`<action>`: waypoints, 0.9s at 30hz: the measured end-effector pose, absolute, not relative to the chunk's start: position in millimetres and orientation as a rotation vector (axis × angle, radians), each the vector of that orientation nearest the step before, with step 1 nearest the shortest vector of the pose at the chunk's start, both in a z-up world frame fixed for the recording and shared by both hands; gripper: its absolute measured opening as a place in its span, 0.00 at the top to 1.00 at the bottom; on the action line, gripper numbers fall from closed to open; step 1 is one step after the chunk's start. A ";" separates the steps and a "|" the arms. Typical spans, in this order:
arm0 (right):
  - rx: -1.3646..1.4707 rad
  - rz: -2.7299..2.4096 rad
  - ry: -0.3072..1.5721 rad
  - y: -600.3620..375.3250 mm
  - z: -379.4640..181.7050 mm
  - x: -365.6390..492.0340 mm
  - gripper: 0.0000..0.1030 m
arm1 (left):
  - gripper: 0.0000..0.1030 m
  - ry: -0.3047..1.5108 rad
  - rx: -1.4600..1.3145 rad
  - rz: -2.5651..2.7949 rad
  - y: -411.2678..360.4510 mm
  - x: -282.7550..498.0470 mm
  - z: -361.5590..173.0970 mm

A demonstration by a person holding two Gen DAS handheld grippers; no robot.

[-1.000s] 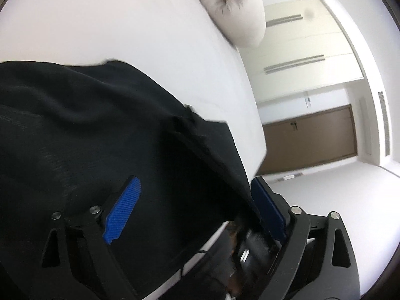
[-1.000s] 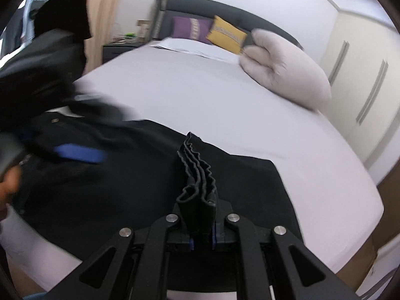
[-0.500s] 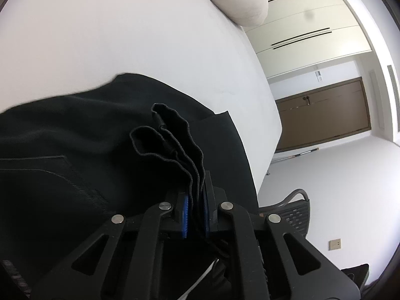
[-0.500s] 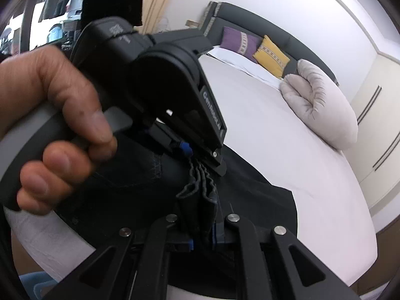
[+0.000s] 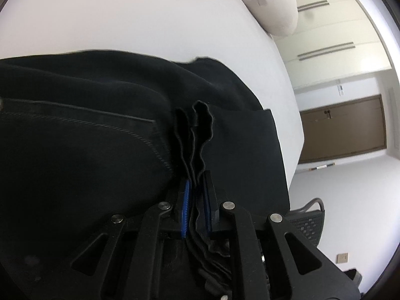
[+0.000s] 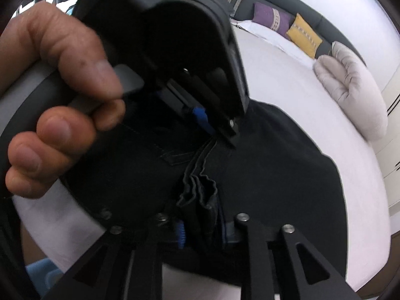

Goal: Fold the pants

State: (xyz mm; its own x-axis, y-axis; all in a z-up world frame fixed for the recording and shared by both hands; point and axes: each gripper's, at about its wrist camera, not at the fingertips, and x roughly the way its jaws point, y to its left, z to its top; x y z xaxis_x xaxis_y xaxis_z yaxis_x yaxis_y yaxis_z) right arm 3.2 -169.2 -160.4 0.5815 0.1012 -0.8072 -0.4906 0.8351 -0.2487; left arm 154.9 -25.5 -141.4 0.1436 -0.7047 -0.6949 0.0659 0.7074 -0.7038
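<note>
Left tool (image 5: 196, 187) now pinches the black pants (image 5: 87, 150) (no legible writing); right tool (image 6: 202, 225) has just been spreading around bunched fabric.

- Left gripper (image 5: 196, 187): jaws pinched tight on a bunch of pants (image 5: 75, 162), pads nearly meeting, pointing toward 12 o'clock in its own view.
- Left hand (image 6: 55, 95): fingers wrap the handle at 9 o'clock in the right view.
- Right gripper (image 6: 202, 227): jaws have just been opening; the fabric folds stand loosely between them.

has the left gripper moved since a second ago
Yes. The left gripper has swung in toward the grey pillow and clamped its jaws on the black pants.
</note>
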 end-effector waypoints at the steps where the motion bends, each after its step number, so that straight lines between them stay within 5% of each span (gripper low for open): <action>1: -0.459 0.382 0.898 -173.1 -154.6 3.3 0.44 | 0.91 1.304 -0.570 -0.555 -18.4 152.9 -134.1; 2: -0.422 0.407 0.907 -179.3 -148.7 0.9 0.35 | 0.91 1.291 -0.557 -0.523 -17.2 150.7 -130.2; 6: -0.148 0.576 0.994 -230.3 -116.5 5.6 0.37 | 0.91 1.183 -0.467 -0.461 -13.3 139.4 -95.8; 8: 0.017 0.614 1.032 -270.7 -108.0 21.5 0.59 | 0.91 1.142 -0.393 -0.491 -32.5 130.8 -80.7; 11: 0.250 0.618 1.039 -342.1 -100.6 61.8 0.76 | 0.91 1.122 -0.266 -0.558 -80.7 118.2 -75.0; 23: 0.630 0.645 1.194 -432.7 -190.8 211.2 0.80 | 0.91 1.167 -0.127 -0.608 -108.0 104.3 -120.0; 24: 0.671 0.630 1.211 -437.1 -203.6 218.7 0.82 | 0.91 1.163 -0.125 -0.608 -108.7 103.8 -120.1; 25: 0.716 0.621 1.225 -439.6 -216.0 220.2 0.96 | 0.91 1.162 -0.124 -0.608 -105.0 101.1 -119.0; 27: 0.782 0.627 1.237 -445.3 -231.2 217.2 1.00 | 0.91 1.163 -0.130 -0.609 -108.3 98.3 -120.5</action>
